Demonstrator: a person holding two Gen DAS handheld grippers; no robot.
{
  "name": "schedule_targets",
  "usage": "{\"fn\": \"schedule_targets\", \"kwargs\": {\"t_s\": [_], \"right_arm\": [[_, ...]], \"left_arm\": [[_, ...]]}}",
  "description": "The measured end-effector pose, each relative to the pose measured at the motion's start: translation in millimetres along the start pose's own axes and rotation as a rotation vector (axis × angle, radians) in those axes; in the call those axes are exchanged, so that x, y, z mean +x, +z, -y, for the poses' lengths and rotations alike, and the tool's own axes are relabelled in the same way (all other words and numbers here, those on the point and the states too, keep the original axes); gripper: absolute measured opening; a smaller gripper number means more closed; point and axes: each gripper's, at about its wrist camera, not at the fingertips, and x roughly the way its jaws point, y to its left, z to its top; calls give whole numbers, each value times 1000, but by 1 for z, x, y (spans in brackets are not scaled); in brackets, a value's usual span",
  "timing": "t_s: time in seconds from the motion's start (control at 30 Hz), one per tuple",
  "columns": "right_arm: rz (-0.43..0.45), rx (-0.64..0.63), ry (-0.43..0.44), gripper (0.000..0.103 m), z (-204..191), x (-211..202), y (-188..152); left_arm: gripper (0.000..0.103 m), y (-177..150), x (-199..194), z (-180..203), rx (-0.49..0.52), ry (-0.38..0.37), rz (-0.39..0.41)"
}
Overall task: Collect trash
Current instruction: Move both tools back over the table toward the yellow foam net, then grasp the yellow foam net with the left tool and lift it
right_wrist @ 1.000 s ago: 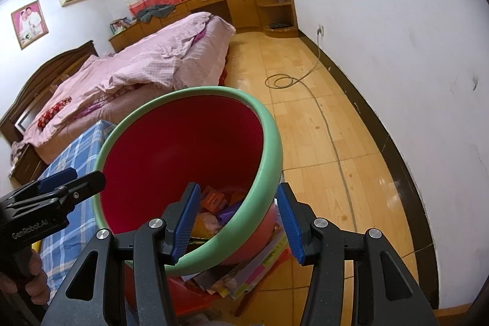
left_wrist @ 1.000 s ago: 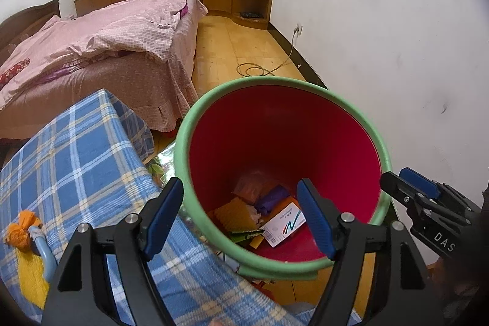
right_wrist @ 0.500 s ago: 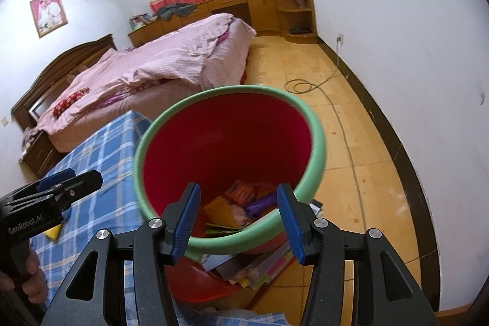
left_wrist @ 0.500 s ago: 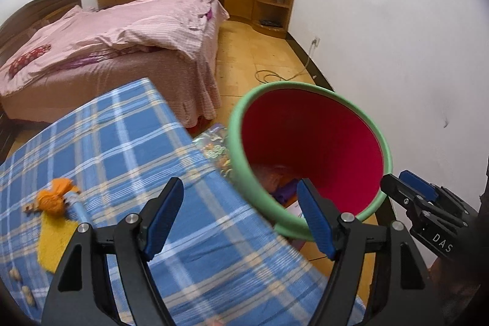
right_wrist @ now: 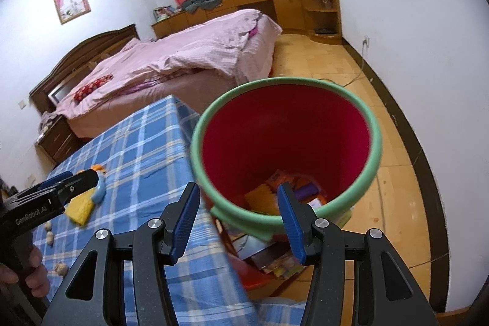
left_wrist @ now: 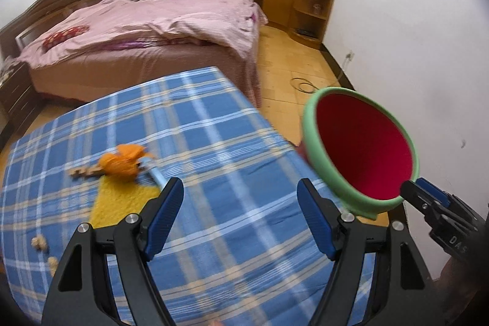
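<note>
Although the bin [right_wrist: 287,142] already holds wrappers and a small box at its bottom, the trash yet to be collected lies on the blue plaid tabletop [left_wrist: 214,142]: an orange crumpled lump [left_wrist: 122,162], with a pale blue stick-like piece [left_wrist: 154,173] touching it and running toward the camera, both resting at the far edge of a yellow cloth [left_wrist: 122,199]. A few small beige scraps [left_wrist: 39,242] sit further toward the near left corner.

From the left tool [left_wrist: 240,216] the orange lump lies ahead and to the left, beyond the left pad, not between the jaws. The blue stick's long axis runs diagonally, its near end almost reaching the left pad's tip. The left tool stands wide open and empty over bare cloth.

The right tool [right_wrist: 237,217] is nearer the bin: the green rim passes between its pads in the right wrist view, but a gap shows on either side, so it appears open at about half width and holding nothing. From it, the trash is well off to the left, past the left tool [right_wrist: 61,185].

By my judgement the left hand is the closer one to the trash, and the coming move needs it to swing leftward and forward, with the jaws set across the stick or around the lump. The bin stands just off the tabletop's right edge, on the floor [right_wrist: 397,188].
</note>
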Motion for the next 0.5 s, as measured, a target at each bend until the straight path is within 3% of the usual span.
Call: {"fn": "schedule_targets", "kwargs": {"t_s": [0.5], "right_arm": [[-75, -53, 48, 59, -38, 21, -16]], "left_arm": [[76, -26, 13, -88, -88, 184, -57]]}}
